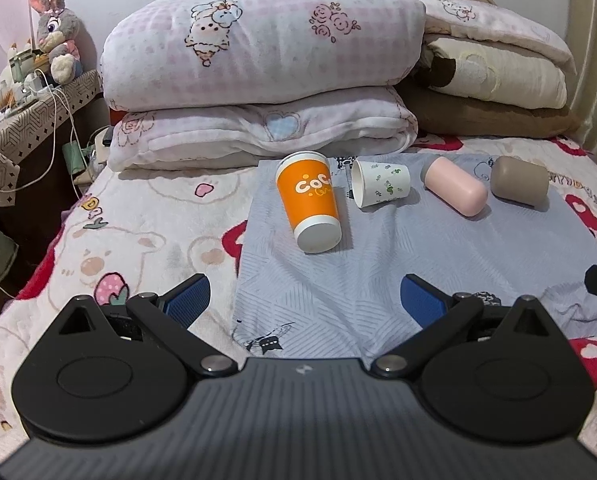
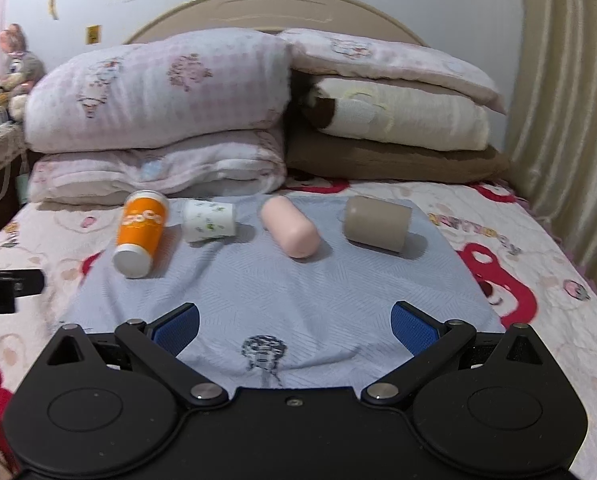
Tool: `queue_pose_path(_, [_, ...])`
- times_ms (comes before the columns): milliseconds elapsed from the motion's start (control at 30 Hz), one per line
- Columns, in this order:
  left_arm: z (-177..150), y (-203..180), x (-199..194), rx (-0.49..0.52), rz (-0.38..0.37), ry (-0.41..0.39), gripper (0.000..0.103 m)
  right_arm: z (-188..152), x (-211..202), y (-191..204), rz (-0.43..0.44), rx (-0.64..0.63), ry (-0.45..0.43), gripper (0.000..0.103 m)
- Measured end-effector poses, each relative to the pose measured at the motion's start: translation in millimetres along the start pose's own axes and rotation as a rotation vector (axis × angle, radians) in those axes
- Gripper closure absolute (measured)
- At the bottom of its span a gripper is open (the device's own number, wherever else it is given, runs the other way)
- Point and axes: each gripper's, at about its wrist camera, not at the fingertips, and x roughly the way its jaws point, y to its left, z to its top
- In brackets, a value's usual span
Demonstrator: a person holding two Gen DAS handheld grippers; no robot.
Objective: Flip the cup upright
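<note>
Both sets of jaws spread wide, nothing held: left gripper and right gripper hover low over the grey cloth on the bed, well short of the cups.

Four cups lie on their sides in a row across the far part of the cloth. From the left wrist view: orange cup at 12 o'clock, base toward us; white floral cup just beside it at 1 o'clock, mouth facing the orange one; pink cup and brown cup further toward 2 o'clock. In the right wrist view the pink cup sits near 12.

We judge this as pre-approach, no cup flipped yet. Next move: pick one cup, advance, close across its sidewall, then rotate upright. Soft bedding could let it tip.
</note>
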Motion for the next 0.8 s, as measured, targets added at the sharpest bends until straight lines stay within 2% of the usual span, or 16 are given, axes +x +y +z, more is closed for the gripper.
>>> queue_pose_path(267, [20.7, 9.6, -0.7, 0.017, -0.015, 0.031, 0.0, 26.4, -3.6, 2.1, 0.114, -0.046, -0.001, 0.0])
queue_pose_path(467, [47.5, 22.7, 9.1, 0.015, -0.022, 0.036, 0.0, 46.5, 11.9, 17.0, 0.251, -0.106, -0.014, 0.0])
queue_pose_path(567, [62.2, 32.4, 24.2, -0.019, -0.011, 0.078, 0.0, 51.6, 22.3, 25.5, 0.307, -0.136, -0.043, 0.0])
queue_pose_path(633, [73.2, 36.5, 37.7, -0.044, -0.029, 0.115, 0.0, 54.4, 30.8, 31.2, 0.344, -0.153, -0.058, 0.0])
queue_pose_path(733, [89.3, 41.8, 58.8, -0.079, -0.061, 0.155, 0.0, 59.5, 49.8, 42.7, 0.397, -0.176, -0.031, 0.0])
queue_pose_path(800, [97.3, 41.9, 73.1, -0.084, -0.047, 0.161, 0.0, 62.5, 60.5, 53.0, 0.447, -0.2, -0.032, 0.0])
